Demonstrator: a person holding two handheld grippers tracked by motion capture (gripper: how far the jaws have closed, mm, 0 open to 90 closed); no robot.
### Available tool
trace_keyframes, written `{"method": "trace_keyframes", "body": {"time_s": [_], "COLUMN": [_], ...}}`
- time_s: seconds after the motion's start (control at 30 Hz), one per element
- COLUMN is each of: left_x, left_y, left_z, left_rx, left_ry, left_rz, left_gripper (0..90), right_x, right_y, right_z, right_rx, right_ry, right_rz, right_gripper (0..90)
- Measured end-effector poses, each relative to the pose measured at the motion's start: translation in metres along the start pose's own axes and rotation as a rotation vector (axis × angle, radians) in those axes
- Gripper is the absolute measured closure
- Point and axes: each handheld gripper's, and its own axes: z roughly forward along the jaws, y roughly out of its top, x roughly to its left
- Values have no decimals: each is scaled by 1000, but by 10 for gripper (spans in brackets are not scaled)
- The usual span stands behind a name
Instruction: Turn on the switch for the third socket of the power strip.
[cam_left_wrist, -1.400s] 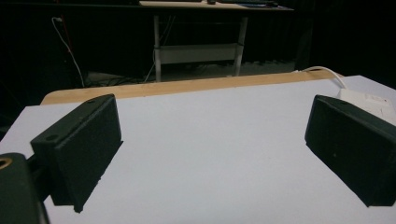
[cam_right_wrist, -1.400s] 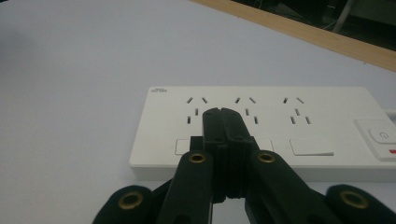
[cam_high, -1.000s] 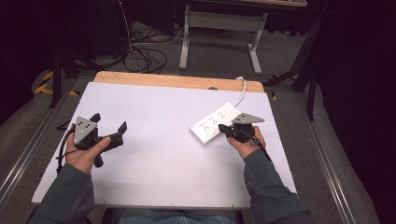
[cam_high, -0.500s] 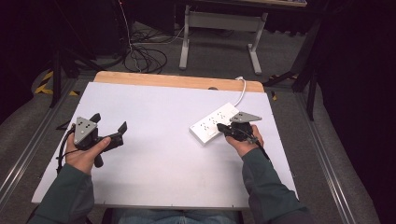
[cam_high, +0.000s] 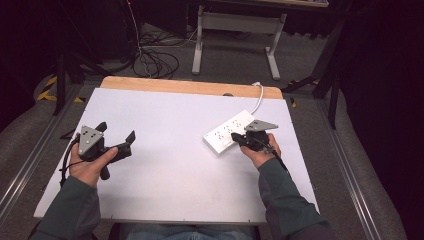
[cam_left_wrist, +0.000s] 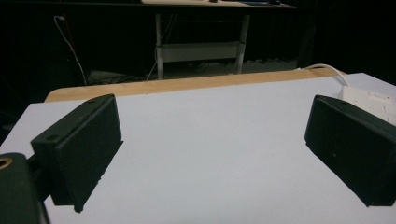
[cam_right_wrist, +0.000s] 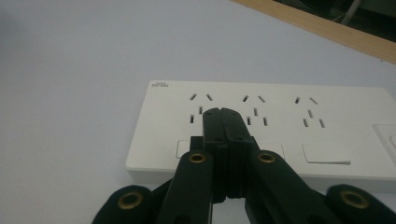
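High view, change: none seen against the earlier frames; both hands, both grippers and the power strip sit where they sat.
High view, right gripper: held low at the right of the desk, tips at the near end of the power strip.
High view, left gripper: held over the left side of the desk, well apart from the strip, fingers spread wide with nothing between them.
High view, strip: white, long, lying flat and slantwise at the desk's right, a white cord running off its far end over the wooden edge.
Left gripper view: two black fingers stand far apart over bare white desk; the strip's end shows at the right edge.
Right gripper view, fingers: pressed together, nothing between them, tips over the strip's top face near the first socket group.
Right gripper view, strip: three socket groups in a row, a rectangular switch in front of each, small grey lettering at one corner.
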Motion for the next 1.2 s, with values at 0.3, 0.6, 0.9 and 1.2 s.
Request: {"method": "trace_keyframes", "body": {"time_s": [0.3, 0.6, 0.9, 1.2], "left_x": [0, 1, 1, 0], "left_y": [0, 0, 0, 0], "left_z": [0, 0, 0, 0], "left_rx": [0, 2, 4, 3], "left_ry": [1, 3, 3, 2], "left_rz": [-2, -1, -2, -3], "left_gripper": [44, 45, 45, 45], "right_x": [1, 1, 1, 1], "right_y": [2, 1, 1, 1], "right_z": [8, 11, 13, 17], "right_rx": [20, 36, 47, 55], "right_ry": [1, 2, 8, 2], "right_rz": [-15, -16, -21, -21], "right_gripper": [900, 900, 900, 900]}}
